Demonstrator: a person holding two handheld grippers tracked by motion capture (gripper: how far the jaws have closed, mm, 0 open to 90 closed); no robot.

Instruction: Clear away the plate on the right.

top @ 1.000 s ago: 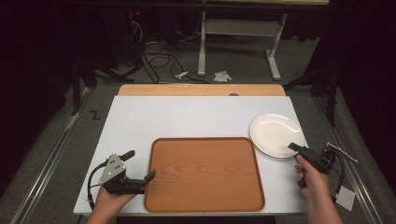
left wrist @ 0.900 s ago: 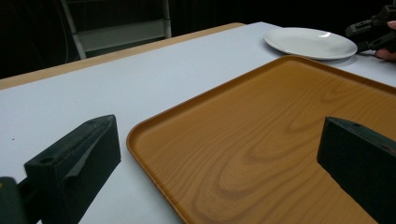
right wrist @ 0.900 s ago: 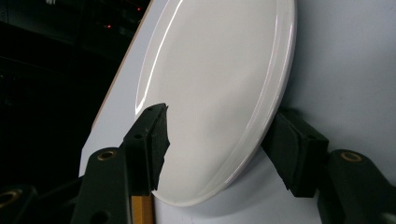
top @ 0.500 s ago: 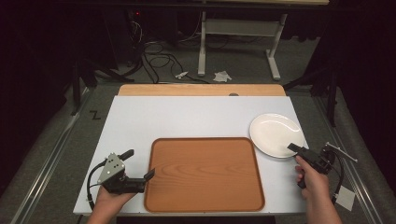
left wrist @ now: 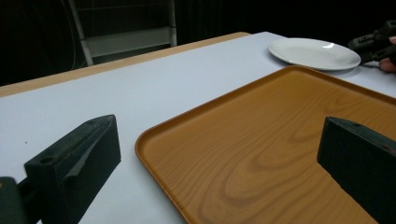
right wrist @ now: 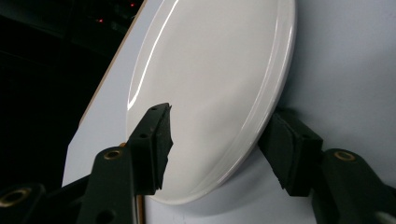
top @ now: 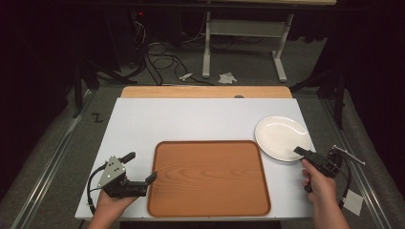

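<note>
Dark floor with loose cables surrounds a white table [top: 191,119] edged in pale wood at its far side. From the high view, a rounded-corner wooden tray [top: 208,177] with visible grain lies near the front, and a glossy round white plate [top: 281,137] sits just beside its right far corner. The left gripper [top: 142,172] rests wide open at the tray's left edge, holding nothing. Its own view shows one jaw over the tray. The right gripper view shows the right gripper [right wrist: 212,144] with jaws parted, straddling the plate's near rim, one above, one against the table.
</note>
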